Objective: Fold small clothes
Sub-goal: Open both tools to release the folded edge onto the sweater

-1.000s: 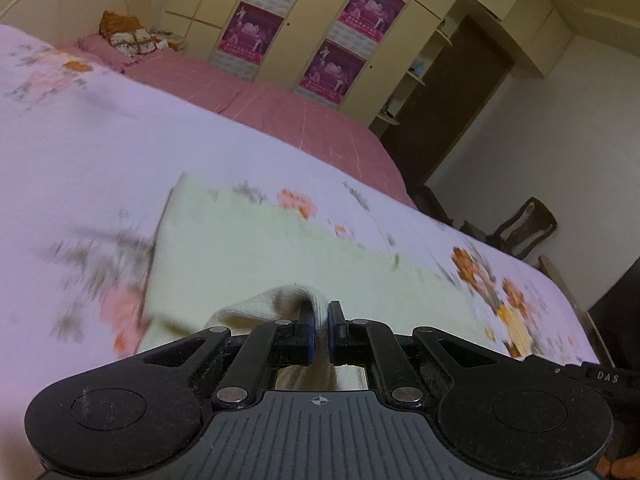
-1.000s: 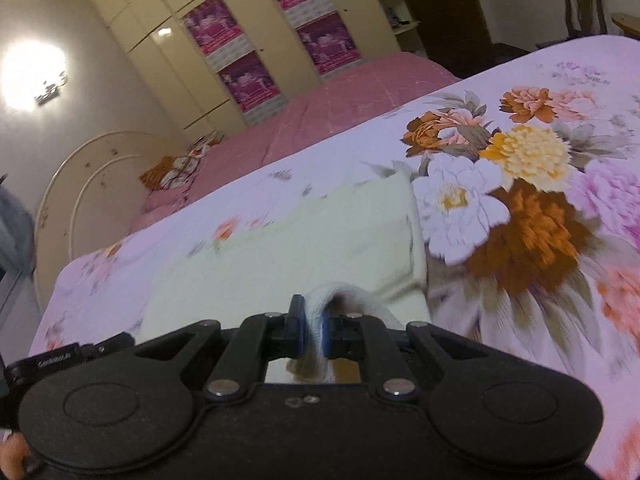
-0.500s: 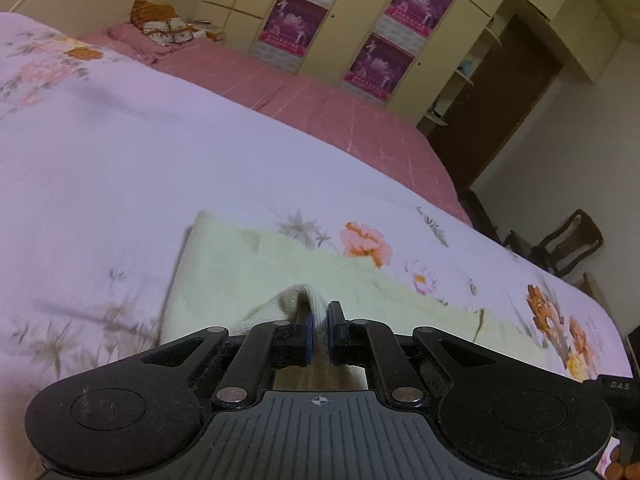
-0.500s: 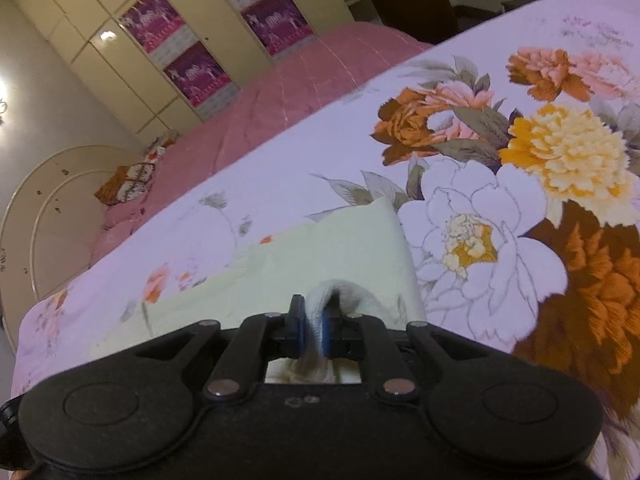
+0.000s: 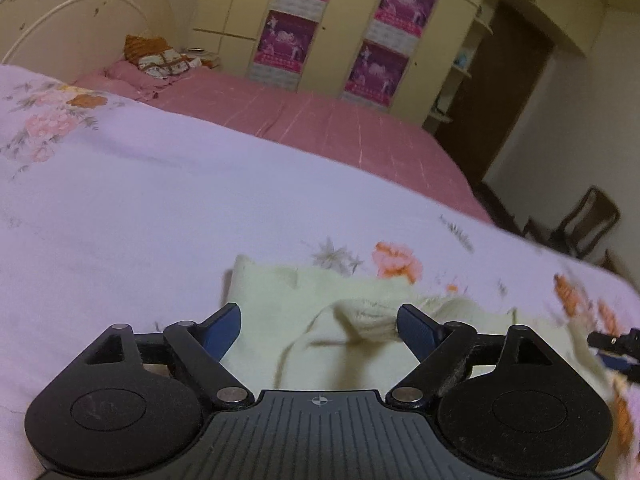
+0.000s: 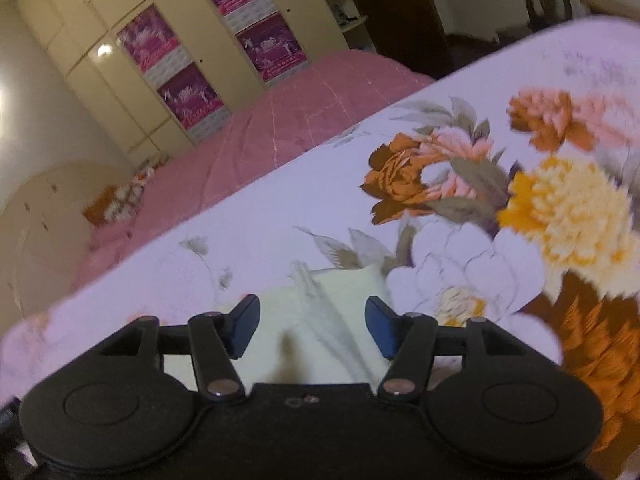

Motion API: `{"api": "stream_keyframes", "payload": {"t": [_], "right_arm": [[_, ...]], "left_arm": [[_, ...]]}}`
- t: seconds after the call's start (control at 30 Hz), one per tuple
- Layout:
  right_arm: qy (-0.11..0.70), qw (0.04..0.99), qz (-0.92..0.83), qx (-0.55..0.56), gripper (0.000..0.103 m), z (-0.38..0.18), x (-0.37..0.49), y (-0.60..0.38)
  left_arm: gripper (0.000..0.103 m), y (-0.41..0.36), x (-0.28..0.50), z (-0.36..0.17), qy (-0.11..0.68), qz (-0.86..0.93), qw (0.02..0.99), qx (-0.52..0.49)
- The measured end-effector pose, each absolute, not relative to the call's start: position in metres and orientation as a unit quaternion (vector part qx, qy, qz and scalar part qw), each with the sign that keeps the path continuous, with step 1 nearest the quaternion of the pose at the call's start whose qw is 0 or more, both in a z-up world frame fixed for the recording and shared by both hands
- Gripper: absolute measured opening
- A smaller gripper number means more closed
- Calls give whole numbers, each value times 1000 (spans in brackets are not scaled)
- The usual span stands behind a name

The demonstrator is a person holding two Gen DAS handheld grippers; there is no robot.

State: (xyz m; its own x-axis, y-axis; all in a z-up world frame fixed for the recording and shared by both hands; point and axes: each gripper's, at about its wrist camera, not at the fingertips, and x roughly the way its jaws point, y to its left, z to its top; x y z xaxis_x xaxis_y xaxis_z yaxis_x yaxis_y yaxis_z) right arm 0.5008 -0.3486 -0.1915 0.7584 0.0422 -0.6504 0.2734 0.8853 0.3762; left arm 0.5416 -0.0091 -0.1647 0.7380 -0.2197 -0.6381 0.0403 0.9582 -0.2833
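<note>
Now both tongs stand apart, jaws just opened, nothing pinched. Left tongs [image 5: 320, 322]: the pale yellow garment [image 5: 304, 300] lies between and under the blue pads [image 5: 222, 326], a raised lump of its edge toward the 3 o'clock pad, maybe brushing it, not squeezed. Right tongs [image 6: 310, 322]: same garment [image 6: 344, 292] slack between the pads, a creased ridge running from 12 down to 5 o'clock, touching neither pad that I can tell.

The garment sits on the floral bedspread [image 5: 120, 208], dead ahead at 12 o'clock of both tongs and partly beneath them. Its long axis runs 9 to 3 across the left view; left tongs over its 9 o'clock end, right tongs over the other end, near the big orange flower print [image 6: 404, 184]. Judging by that, each hand is nearest its own corner; next grab is a straight reach forward.

Hidden: the near half of the garment is under both tool bodies, so the fold count is unclear. The right view is blurred. The other tool's tip [image 5: 616, 344] pokes in at 3 o'clock.
</note>
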Motion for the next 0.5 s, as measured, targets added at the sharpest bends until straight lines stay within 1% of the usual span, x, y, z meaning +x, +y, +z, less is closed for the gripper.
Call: {"api": "stream_keyframes", "payload": {"t": [0.1, 0.13, 0.17, 0.23, 0.37, 0.5], "right_arm": [[356, 915, -67, 176, 57, -196, 502, -340], [363, 915, -64, 165, 55, -199, 503, -337], [369, 915, -62, 153, 53, -202, 505, -333], [377, 915, -59, 129, 45, -205, 508, -327], [374, 916, -59, 129, 44, -204, 508, -325], [380, 914, -50, 135, 45, -205, 508, -327]], "left_arm": [[66, -16, 546, -172, 364, -82, 922, -103], [54, -19, 547, -174, 366, -86, 922, -95], [51, -23, 548, -176, 367, -91, 922, -85], [51, -31, 546, -175, 362, -98, 924, -70], [52, -29, 532, -162, 354, -122, 925, -68], [52, -14, 530, -164, 377, -114, 917, -67]]}}
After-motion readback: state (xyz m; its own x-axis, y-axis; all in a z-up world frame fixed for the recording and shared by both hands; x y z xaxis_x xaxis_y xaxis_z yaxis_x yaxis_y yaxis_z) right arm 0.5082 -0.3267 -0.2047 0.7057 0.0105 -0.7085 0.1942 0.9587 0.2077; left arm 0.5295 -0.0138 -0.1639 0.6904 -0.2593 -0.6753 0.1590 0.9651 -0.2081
